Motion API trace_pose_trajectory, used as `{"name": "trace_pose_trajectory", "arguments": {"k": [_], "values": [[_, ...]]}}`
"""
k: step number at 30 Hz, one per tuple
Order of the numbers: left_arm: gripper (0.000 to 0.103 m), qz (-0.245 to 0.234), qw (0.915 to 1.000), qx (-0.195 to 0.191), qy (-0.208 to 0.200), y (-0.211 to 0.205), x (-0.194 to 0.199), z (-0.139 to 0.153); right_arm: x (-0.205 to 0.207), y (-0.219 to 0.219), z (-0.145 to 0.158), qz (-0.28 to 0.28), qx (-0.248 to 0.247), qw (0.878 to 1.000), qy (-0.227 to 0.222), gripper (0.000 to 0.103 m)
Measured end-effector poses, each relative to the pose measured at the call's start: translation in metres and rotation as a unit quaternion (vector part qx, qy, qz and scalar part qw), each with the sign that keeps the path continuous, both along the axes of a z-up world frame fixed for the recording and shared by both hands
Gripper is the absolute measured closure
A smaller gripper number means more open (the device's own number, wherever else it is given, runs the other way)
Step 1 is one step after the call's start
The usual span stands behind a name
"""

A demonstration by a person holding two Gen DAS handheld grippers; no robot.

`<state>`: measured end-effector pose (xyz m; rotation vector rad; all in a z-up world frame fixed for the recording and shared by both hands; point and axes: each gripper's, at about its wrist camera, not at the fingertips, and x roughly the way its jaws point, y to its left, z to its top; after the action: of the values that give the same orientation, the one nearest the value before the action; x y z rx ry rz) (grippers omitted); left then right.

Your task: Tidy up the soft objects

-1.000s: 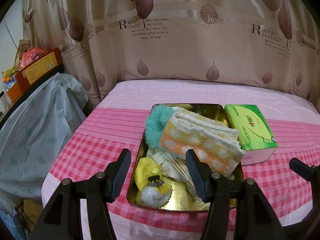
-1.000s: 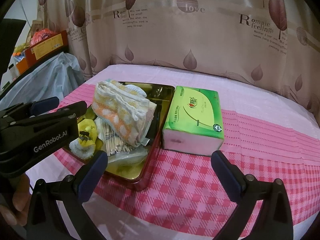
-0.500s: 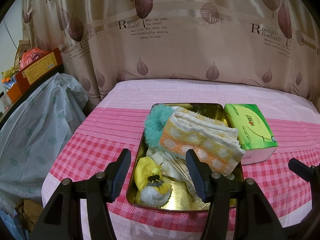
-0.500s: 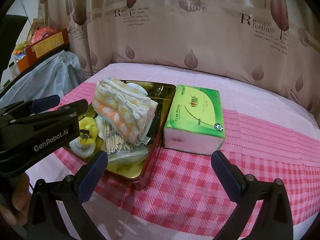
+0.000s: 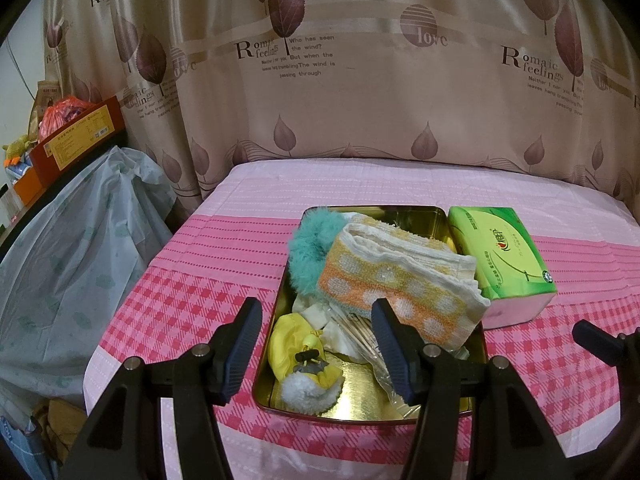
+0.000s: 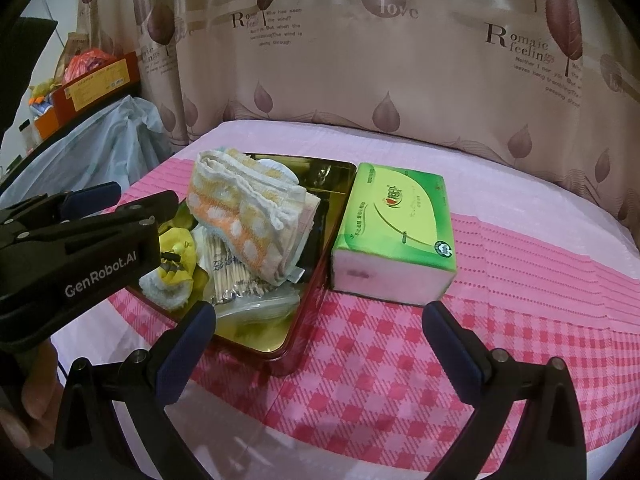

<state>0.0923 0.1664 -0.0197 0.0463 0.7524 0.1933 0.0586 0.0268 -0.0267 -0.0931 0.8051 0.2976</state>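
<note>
Left wrist view: left gripper (image 5: 316, 344), jaws spread, empty, hangs over the near end of the gold tin (image 5: 468, 410), apparently lined up on its contents. Tin, on the pink checked desk (image 5: 192, 304), holds a folded orange-and-white towel (image 5: 400, 280) resting tilted on top, its corner over the right rim; a teal fluffy piece (image 5: 312, 248) at the far left; a yellow pouch with white pompom (image 5: 308, 368) near the front; a clear bag of thin sticks (image 6: 230, 268) under the towel. Green tissue pack (image 5: 500, 256), outside, just beside the tin's right wall, likely awaiting sorting. Right gripper (image 6: 320, 344), jaws spread wide, empty, faces the tissue pack, suggesting it as next pick.
</note>
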Motion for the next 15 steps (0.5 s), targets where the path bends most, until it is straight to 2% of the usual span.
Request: {"name": "trace_pose_trajectory", "arguments": {"k": [15], "values": [[0.045,0.000,1.0000,0.002,0.000,-0.0005,-0.0002,0.0002,-0.0017,0.0025,-0.0018,0.002,-0.003,1.000,0.003,0.001]]}}
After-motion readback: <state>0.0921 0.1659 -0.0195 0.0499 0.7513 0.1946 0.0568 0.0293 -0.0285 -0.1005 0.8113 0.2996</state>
